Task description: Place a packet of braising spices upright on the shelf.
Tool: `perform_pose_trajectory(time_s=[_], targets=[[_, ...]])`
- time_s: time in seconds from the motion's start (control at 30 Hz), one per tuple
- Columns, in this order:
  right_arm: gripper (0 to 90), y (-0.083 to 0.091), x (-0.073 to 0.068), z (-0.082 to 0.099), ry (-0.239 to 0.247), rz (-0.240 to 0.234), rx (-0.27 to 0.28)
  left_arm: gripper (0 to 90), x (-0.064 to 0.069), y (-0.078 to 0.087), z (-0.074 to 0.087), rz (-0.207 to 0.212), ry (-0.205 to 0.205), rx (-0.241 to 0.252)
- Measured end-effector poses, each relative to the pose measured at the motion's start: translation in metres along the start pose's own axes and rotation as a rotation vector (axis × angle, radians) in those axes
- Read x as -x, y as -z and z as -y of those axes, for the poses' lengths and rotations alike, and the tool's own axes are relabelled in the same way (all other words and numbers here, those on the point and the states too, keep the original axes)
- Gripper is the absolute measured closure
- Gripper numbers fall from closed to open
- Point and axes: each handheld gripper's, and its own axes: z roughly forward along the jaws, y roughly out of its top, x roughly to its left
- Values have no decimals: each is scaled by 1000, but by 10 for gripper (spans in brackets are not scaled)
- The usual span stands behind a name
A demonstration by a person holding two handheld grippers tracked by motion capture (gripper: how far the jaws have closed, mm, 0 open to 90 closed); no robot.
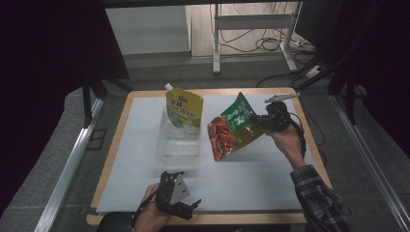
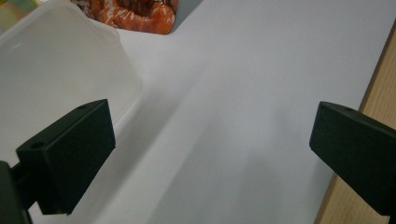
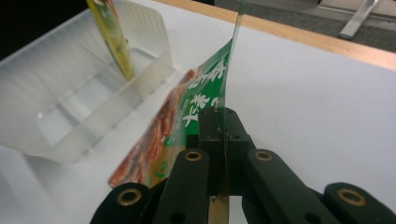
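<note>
From the high view: my right gripper (image 1: 261,122) is clamped on the edge of a green and red snack pouch (image 1: 234,128), holding it up off the white sheet (image 1: 270,179), tilted, red end hanging down toward the near left. It's just right of the clear plastic bin (image 1: 178,141), which sits about mid-table. A yellow spouted pouch (image 1: 184,110) stands upright in the far part of that bin. My left gripper (image 1: 176,195) is down at the near edge of the table (image 1: 112,145), well apart from everything, nothing in it.

Left gripper view: my two black jaws stand wide apart with only bare white sheet (image 2: 243,116) between them. The rounded corner of the clear bin (image 2: 60,60) is at the left, close to the left jaw, can't tell if it touches. A bit of the snack pouch's red end (image 2: 135,11) peeks in at the top. Wooden table edge (image 2: 378,79) runs down the right.

Right gripper view: my jaws are pinched tight together on the thin edge of the snack pouch (image 3: 196,112), which runs away from me edge-on, green near the jaws, red farther down to the left. The clear bin (image 3: 88,93) is on the left with the yellow pouch (image 3: 112,37) standing inside a divided compartment. White sheet (image 3: 317,102) to the right, wood edge (image 3: 299,37) beyond it.
</note>
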Motion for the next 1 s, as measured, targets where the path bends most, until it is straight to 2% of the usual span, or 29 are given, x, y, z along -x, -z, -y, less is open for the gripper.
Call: perform_pose_trajectory(time_s=[0.3,0.47,0.63,1.0], targets=[[890,13,-22,-29,85,-27,-5,1,1,0,0,-4,2,6],[890,17,-32,-41,135,-34,-27,0,-1,2,0,4,13,18],[891,22,-37,-48,160,-33,-31,0,-2,4,-1,7,31,37],[891,36,-41,-52,198,-10,-34,0,-2,4,-1,6,32,40]])
